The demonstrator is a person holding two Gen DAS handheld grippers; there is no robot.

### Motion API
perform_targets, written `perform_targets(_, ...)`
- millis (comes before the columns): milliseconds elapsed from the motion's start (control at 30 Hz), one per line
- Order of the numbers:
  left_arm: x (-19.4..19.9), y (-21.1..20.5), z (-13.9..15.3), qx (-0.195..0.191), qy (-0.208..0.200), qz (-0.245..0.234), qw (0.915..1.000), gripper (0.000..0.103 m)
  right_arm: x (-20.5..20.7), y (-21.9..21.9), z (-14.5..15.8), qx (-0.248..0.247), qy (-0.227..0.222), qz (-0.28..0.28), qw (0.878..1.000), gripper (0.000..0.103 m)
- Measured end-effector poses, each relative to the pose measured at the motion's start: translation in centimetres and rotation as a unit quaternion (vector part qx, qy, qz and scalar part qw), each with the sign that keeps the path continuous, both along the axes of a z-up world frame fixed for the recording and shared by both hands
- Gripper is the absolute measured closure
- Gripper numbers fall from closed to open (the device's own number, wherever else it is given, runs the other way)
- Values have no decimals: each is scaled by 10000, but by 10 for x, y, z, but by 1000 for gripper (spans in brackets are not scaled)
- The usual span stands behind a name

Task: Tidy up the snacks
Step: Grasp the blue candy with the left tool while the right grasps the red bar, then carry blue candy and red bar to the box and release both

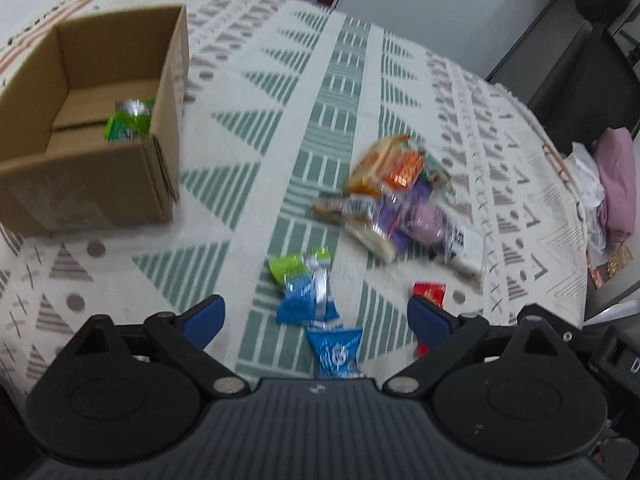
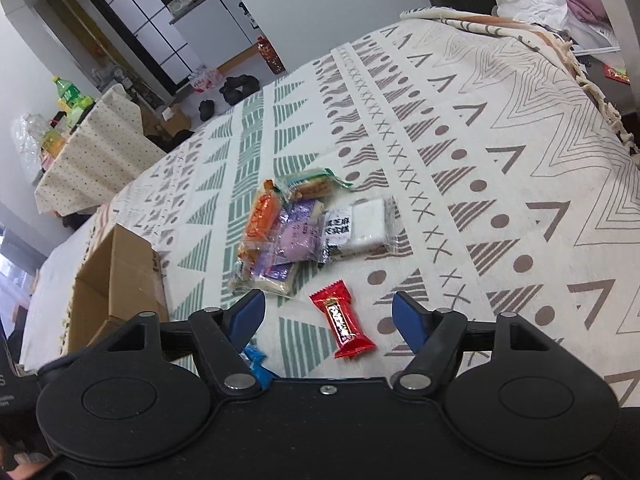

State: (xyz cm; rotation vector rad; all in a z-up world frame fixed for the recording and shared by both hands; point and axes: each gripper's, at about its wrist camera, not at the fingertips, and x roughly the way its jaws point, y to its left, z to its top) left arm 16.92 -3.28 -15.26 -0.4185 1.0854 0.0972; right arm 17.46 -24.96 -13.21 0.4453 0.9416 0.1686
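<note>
An open cardboard box stands at the left with a green and silver snack packet inside; its corner shows in the right wrist view. My left gripper is open and empty above a green-blue packet and a blue packet. A pile of mixed snacks lies ahead, also in the right wrist view. My right gripper is open and empty over a red candy, which peeks beside the left gripper's right finger.
A patterned cloth covers the table. A pink bundle and white paper lie past the right edge. A blue packet sits under the right gripper's left finger. A second small table with bottles stands farther back.
</note>
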Motion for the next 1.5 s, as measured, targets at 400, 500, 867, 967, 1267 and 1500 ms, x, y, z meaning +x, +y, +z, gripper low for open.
perform_targets(400, -1, -17, -39, -143, 647, -8, 9978, 30, 6, 8, -18, -189, 281, 221, 9992, 36)
perform_targets(500, 1, -17, -48, -223, 791, 22, 9966, 51, 10, 13, -25, -189, 366, 299, 9987, 38)
perform_targets(867, 0, -3, -40, -370, 563, 349, 9971, 80, 24, 27, -50, -128, 592, 380, 9974, 41)
perform_targets(967, 2, 0, -33, -347, 415, 385, 9978, 80, 30, 29, -56, -95, 627, 366, 9973, 41)
perform_targets(1267, 6, 10, -22, -301, 175, 515, 9981, 80, 43, 44, -70, -436, 722, 419, 9956, 42)
perform_targets(1500, 5, 21, -13, -333, 22, 642, 9974, 80, 46, 53, -75, -716, 849, 565, 9922, 83)
